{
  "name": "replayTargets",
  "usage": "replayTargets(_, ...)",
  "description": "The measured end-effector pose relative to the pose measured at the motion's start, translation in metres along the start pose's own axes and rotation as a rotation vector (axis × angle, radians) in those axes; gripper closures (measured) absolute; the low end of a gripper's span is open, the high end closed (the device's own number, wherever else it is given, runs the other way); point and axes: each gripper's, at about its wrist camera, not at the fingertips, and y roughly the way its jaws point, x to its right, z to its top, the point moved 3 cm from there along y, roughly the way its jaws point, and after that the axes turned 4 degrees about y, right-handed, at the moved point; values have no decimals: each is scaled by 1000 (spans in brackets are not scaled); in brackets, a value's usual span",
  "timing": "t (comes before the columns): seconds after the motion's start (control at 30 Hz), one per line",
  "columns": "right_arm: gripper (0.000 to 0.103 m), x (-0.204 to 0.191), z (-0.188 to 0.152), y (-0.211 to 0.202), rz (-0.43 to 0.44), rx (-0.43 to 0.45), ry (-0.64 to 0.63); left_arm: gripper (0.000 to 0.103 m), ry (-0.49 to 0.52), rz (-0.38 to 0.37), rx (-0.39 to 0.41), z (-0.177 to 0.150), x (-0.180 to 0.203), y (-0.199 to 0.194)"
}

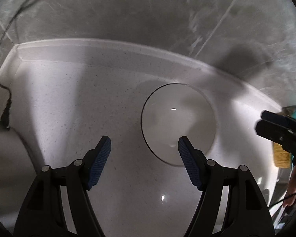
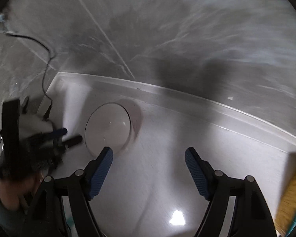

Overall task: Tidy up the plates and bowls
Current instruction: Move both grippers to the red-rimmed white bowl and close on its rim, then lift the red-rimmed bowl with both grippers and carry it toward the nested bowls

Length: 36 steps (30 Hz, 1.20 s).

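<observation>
A white shallow bowl [image 1: 177,122] [image 2: 108,126] sits alone on the white table [image 1: 69,108] [image 2: 207,138]. My left gripper [image 1: 144,138] hangs open above the table and points steeply down. Its right fingertip overlaps the bowl's near rim in the picture, and nothing lies between its blue pads. My right gripper [image 2: 149,149] is open too, with only bare table between its fingers and the bowl just past its left fingertip. Each wrist view catches the other gripper blurred at its edge: the left gripper [image 2: 69,135] and the right gripper's black frame [image 1: 280,134].
The table's far edge [image 1: 128,45] runs across both views, with grey marbled floor [image 2: 167,29] beyond. A black cable [image 1: 2,39] [image 2: 45,59] trails over the floor at the left. A yellow and teal object [image 1: 282,156] [image 2: 292,197] stands at the table's right. A hand [image 1: 294,187] shows there.
</observation>
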Motion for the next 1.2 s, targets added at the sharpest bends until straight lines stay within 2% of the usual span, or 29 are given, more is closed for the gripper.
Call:
replayTargets(0.13, 26, -14, 5, 37, -4, -60, -11, 34, -21, 4, -18, 13, -9, 25)
replayTargets(0.3, 27, -15, 8, 64, 2, -91, 10, 34, -26, 18, -31, 22, -17, 44)
replayTargets(0.43, 33, -16, 11, 81, 1, -115, -1, 35, -20, 32, -35, 26, -22, 57)
replayTargets(0.47, 35, -15, 11, 84, 1, -118, -1, 37, -15, 36, -34, 27, -22, 59)
replayTargets(0.53, 39, -11, 11, 91, 3, -134, 8, 50, -18, 40, -35, 30, -25, 64)
replayTargets(0.67, 46, -7, 11, 100, 8, -144, 27, 63, -10, 32, -24, 31, -23, 66)
replayTargets(0.7, 47, -7, 12, 102, 5, -147, 28, 71, 0, 33, -20, 30, -20, 65)
replayTargets(0.77, 57, -7, 13, 105, 3, -150, 23, 80, 24, 46, -14, 34, -14, 65)
replayTargets(0.8, 67, -11, 14, 108, 1, -146, 12, 86, 34, 48, -12, 37, -9, 66)
replayTargets(0.83, 71, -13, 14, 109, 14, -152, 8, 90, 43, 52, -12, 38, -6, 66)
replayTargets(0.87, 75, -15, 15, 109, 24, -154, 8, 91, 50, 59, -10, 40, -3, 66)
replayTargets(0.9, 84, -18, 14, 109, 32, -152, 2, 91, 51, 59, -8, 41, -3, 66)
replayTargets(0.93, 89, -21, 14, 108, 21, -147, -9, 91, 48, 57, -9, 42, 1, 67)
replayTargets(1.07, 90, -20, 14, 108, 20, -148, -2, 93, 53, 57, -11, 34, 13, 66)
replayTargets(1.2, 92, -13, 11, 101, 12, -139, 11, 94, 59, 55, -10, 8, 32, 52)
